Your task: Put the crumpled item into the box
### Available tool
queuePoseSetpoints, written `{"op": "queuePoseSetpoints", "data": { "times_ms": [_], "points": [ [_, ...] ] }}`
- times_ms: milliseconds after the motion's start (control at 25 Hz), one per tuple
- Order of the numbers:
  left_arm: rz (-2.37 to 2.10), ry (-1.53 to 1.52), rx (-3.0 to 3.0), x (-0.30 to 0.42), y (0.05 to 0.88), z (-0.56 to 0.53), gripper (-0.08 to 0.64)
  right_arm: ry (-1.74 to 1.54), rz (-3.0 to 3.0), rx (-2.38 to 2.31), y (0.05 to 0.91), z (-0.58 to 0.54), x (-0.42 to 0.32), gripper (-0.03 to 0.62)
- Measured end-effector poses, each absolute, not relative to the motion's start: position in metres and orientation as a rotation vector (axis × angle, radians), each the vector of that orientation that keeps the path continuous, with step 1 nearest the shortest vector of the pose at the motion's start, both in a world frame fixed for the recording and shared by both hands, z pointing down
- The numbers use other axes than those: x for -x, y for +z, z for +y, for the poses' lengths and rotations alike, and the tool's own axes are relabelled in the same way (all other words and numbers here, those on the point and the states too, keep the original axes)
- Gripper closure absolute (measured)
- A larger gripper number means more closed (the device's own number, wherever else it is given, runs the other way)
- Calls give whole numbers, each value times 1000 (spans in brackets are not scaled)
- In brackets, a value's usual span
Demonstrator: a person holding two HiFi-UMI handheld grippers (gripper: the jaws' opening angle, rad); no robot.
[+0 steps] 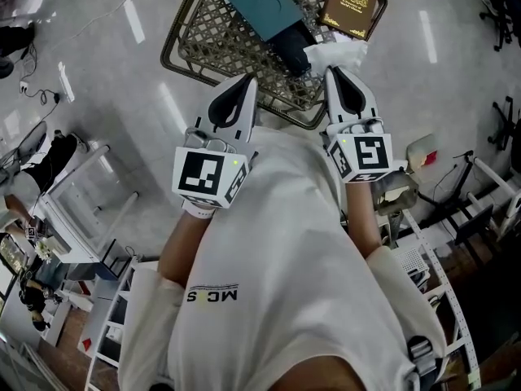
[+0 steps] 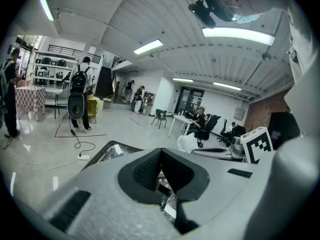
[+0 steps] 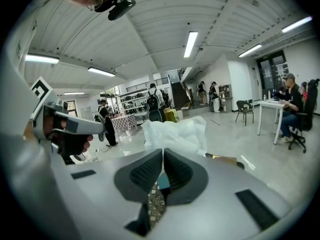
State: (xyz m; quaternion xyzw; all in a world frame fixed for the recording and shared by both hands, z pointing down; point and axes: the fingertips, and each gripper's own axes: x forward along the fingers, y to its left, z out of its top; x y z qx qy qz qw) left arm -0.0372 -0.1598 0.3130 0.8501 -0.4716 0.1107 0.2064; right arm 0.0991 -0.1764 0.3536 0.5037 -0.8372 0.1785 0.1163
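- Head view, writing: the white shirt bears dark print, seen upside down; "MC" and "S" are legible, the letter between them is not. Each tool carries a cube with black-and-white square markers. The brown book has a gold emblem and gold lettering too small to read
- Head view, layout: a lattice-woven box stands on the grey floor and holds a teal book, the brown book and a black item. The left tool and right tool point side by side toward its near rim. The white crumpled item sits at the right tool's tip, over the box's near right rim
- Left gripper view: the left tool has its jaws pressed together with nothing between them; the lattice of the box lies below and beyond. The crumpled item hangs to the right, clear of the floor, at the tip of the right tool
- Right gripper view: the right tool is clamped on the lower edge of the crumpled item, which billows up just past the jaw tips. Lattice and teal cover show through the gap below the jaws
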Motion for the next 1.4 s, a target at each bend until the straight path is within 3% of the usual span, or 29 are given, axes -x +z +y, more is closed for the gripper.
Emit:
{"op": "queuePoseSetpoints", "data": {
  "times_ms": [440,1400],
  "points": [
    [-1288,325,-2338,39,341,-166,540,525,-2406,-1425,391,-184,-87,566],
    [-1179,422,-2230,23,441,-173,540,703,-2252,-1278,569,-196,-79,566]
  ]
}}
